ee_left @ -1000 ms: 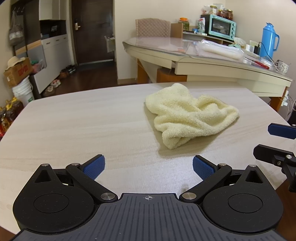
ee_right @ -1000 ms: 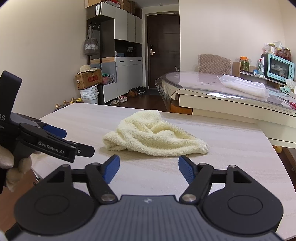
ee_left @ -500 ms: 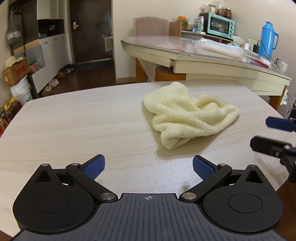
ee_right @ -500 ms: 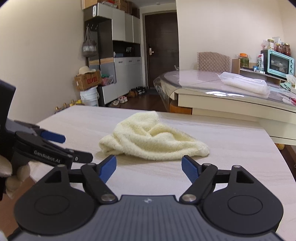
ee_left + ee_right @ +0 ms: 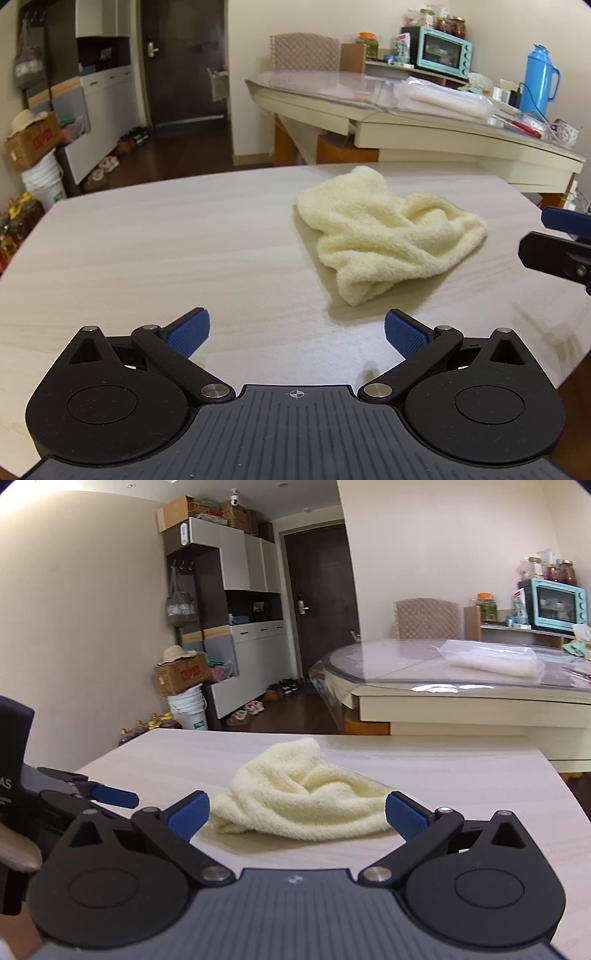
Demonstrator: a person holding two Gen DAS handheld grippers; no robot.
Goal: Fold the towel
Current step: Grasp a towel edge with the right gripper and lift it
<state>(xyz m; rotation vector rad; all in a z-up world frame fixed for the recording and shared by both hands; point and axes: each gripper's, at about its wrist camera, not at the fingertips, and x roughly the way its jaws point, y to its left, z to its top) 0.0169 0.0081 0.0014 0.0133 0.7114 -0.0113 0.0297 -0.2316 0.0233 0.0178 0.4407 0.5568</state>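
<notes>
The towel is lying crumpled in a loose heap on the surface, unfolded. It is pale cream terry cloth with deep creases and rolled edges. In the left wrist view it is sitting at 1 o'clock; in the right wrist view it is lying at 12 o'clock.

A dark door stands in the middle at the back. Grey and white cupboards fill the upper left. A big glass-topped table sits at right, over a dark wood floor.
</notes>
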